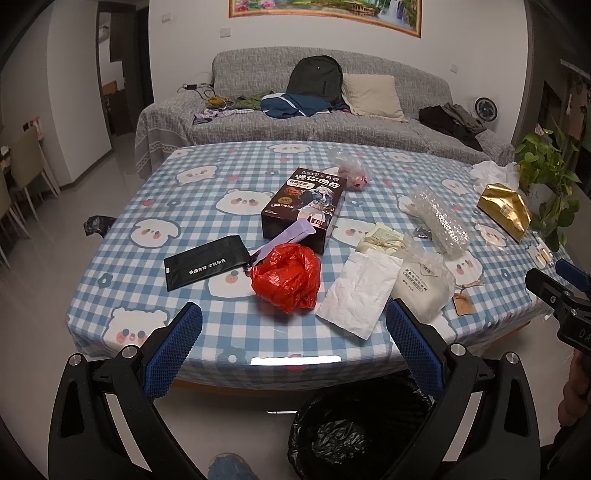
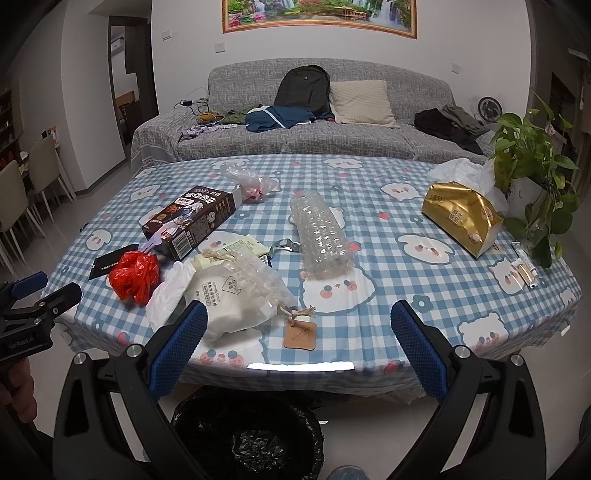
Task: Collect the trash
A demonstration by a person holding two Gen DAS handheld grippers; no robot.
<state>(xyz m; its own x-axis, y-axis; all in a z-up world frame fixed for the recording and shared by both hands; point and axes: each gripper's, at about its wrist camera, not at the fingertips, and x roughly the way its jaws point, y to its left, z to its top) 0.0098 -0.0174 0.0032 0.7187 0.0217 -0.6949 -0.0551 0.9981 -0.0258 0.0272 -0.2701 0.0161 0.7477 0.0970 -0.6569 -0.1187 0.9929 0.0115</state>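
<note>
Both claws, left gripper (image 1: pixel 293 328) and right gripper (image 2: pixel 299 325), hang wide open and empty at the table's (image 2: pixel 369 325) near edge, so I judge nothing collected: red bag (image 1: pixel 286 277), box (image 1: pixel 304 208) and bubble wrap (image 2: pixel 321 232) lie on top, bin (image 2: pixel 247 439) below.

A long grey sofa (image 2: pixel 314 122) runs along the far white wall (image 2: pixel 472 48), strewn with a dark backpack (image 2: pixel 303 88), a beige cushion (image 2: pixel 360 101) and loose clothes. Above it hangs a gold-framed landscape painting (image 2: pixel 319 14). To the left a dark doorway (image 2: pixel 125 74) opens, with pale dining chairs (image 2: pixel 44 170) nearer on that side. A leafy potted plant (image 2: pixel 532 158) stands at the right. The pale tiled floor (image 1: pixel 74 206) shines, and the bench (image 2: pixel 369 177) wears a blue checked cloth with bears.
</note>
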